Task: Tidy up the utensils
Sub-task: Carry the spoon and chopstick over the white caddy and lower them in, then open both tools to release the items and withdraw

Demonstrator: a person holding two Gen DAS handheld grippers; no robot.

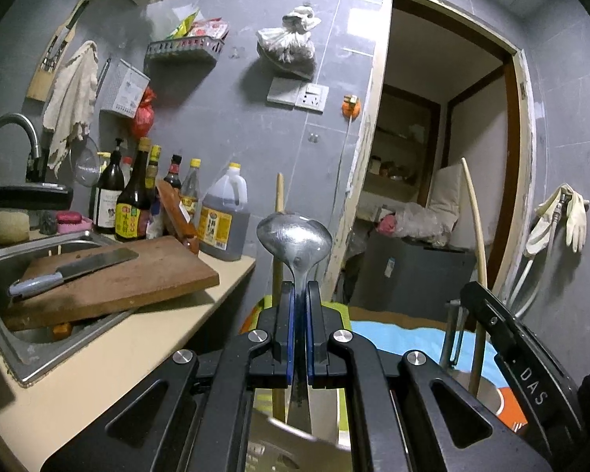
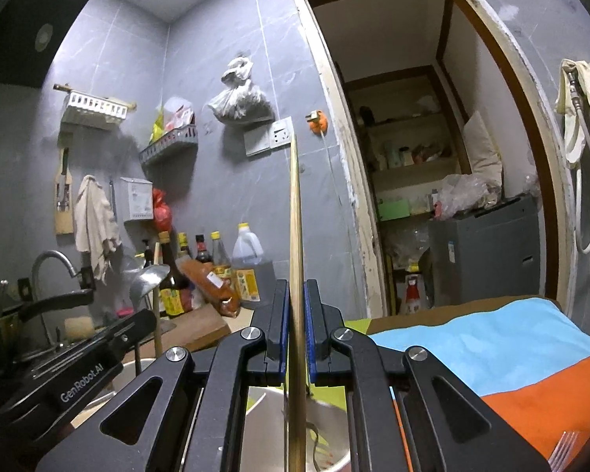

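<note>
My left gripper (image 1: 299, 287) is shut on the handle of a metal spoon (image 1: 294, 236), held upright with its bowl up; the spoon also shows in the right wrist view (image 2: 147, 281). My right gripper (image 2: 295, 287) is shut on a long wooden chopstick (image 2: 295, 216), held upright; it shows in the left wrist view as a curved pale stick (image 1: 476, 236). Another wooden stick (image 1: 278, 228) stands behind the spoon. Both grippers hover over a metal container (image 2: 326, 424) whose inside is mostly hidden. A fork (image 2: 562, 450) lies on the cloth at the lower right.
A sink (image 1: 39, 338) with a cutting board (image 1: 114, 275) and cleaver (image 1: 74, 269) is to the left, and bottles (image 1: 133, 196) stand behind on the counter. A blue and orange cloth (image 2: 491, 350) covers the surface to the right. An open doorway (image 2: 432, 157) lies ahead.
</note>
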